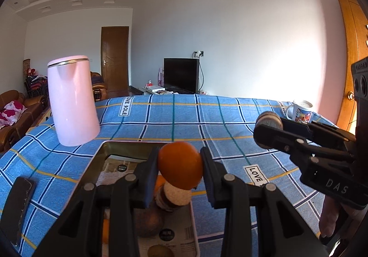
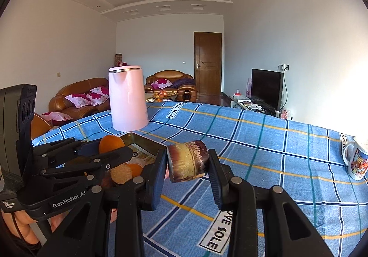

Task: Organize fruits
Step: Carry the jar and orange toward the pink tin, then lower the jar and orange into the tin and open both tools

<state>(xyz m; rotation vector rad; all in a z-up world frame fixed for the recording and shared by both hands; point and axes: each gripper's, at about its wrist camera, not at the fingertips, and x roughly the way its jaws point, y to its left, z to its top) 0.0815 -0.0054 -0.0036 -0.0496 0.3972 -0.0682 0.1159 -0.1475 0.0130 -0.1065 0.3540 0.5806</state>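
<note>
My left gripper (image 1: 180, 166) is shut on an orange (image 1: 180, 165) and holds it above a metal tray (image 1: 101, 153). In the tray lie a cut sugarcane piece (image 1: 176, 196), a brown round fruit (image 1: 148, 222) and other orange fruit, partly hidden by my fingers. My right gripper (image 2: 187, 160) is shut on a short sugarcane piece (image 2: 187, 160) and holds it above the blue checked tablecloth, to the right of the tray (image 2: 147, 142). The right gripper also shows in the left wrist view (image 1: 268, 128), and the left gripper with its orange (image 2: 111, 144) in the right wrist view.
A pink kettle (image 1: 72, 101) stands behind the tray at the left. A printed mug (image 1: 301, 111) stands at the table's far right edge. A dark phone (image 1: 16, 206) lies left of the tray. Sofas, a TV and doors lie beyond the table.
</note>
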